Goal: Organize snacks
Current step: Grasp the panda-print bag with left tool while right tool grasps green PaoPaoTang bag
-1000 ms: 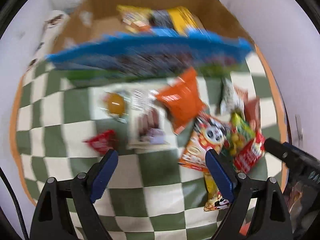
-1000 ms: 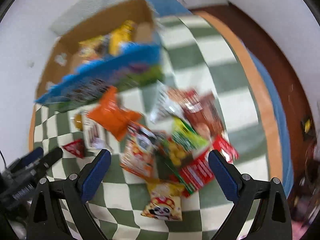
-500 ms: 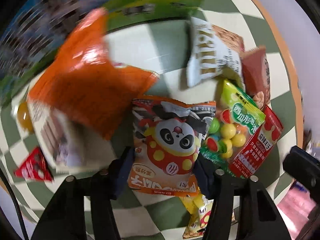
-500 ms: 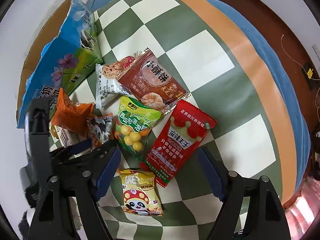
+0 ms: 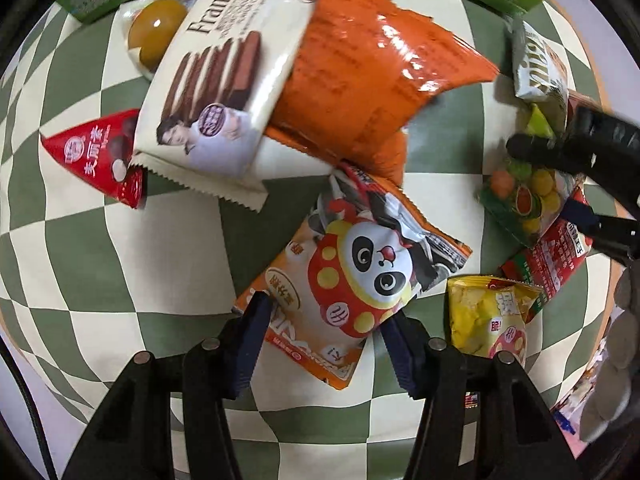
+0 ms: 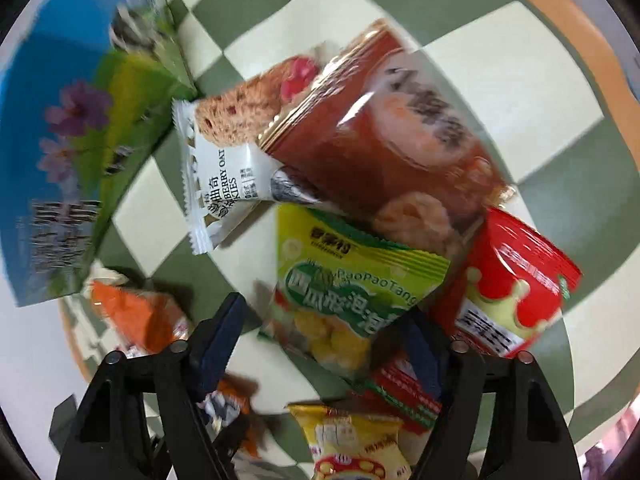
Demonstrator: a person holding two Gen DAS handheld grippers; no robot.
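Snack packs lie on a green and white checked cloth [image 5: 80, 260]. My left gripper [image 5: 326, 314] points straight down, shut on the lower end of an orange panda snack pack [image 5: 360, 256], a pad pressing on each side. My right gripper [image 6: 322, 312] straddles a green candy pack [image 6: 352, 288]; its jaws are closing, the left pad still a little apart from the pack. In the left wrist view, the right gripper [image 5: 580, 148] shows as a black shape over that candy pack [image 5: 524, 196].
An orange bag [image 5: 372, 80], a Franzzi wafer pack [image 5: 216, 92], a red triangular pack [image 5: 100, 160] and a jelly cup [image 5: 156, 32] lie beyond. A brown biscuit pack [image 6: 400, 140], oat cookie pack [image 6: 224, 152], red pack [image 6: 516, 284], small yellow pack [image 6: 352, 444] and blue-green carton [image 6: 60, 140] crowd round.
Both grippers came down onto the pile. The left jaws shut round the panda pack. The right jaws narrowed and now sit round the green candy pack.
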